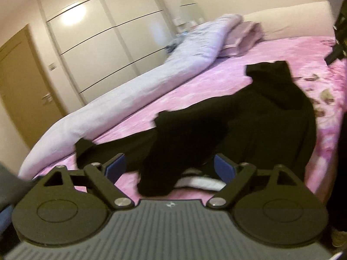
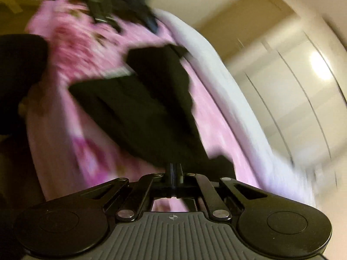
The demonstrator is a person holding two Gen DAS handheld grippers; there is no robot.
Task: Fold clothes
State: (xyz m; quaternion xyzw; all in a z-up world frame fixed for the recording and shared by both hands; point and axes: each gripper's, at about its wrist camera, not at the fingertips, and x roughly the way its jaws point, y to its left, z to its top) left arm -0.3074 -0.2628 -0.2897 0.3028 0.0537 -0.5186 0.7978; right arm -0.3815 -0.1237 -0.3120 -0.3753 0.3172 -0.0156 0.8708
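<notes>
A black garment (image 1: 227, 117) lies crumpled on the pink floral bedsheet (image 1: 195, 80). My left gripper (image 1: 171, 166) is open, its blue-padded fingers (image 1: 115, 164) spread on either side of the garment's near hanging end, not touching it. In the right wrist view, which is blurred by motion, my right gripper (image 2: 174, 169) is shut on an edge of the black garment (image 2: 141, 99), which stretches away from it over the bedsheet (image 2: 71, 49). The right gripper's body shows at the far right of the left wrist view (image 1: 338, 36). The left gripper shows blurred at the top of the right wrist view (image 2: 121, 10).
A rolled pale lilac duvet (image 1: 130, 91) lies along the bed's far side, with a folded pink pillow stack (image 1: 243, 39) at its end. White sliding wardrobes (image 1: 104, 39) and a wooden door (image 1: 23, 82) stand behind. A white strip (image 1: 199, 182) lies under the garment's near end.
</notes>
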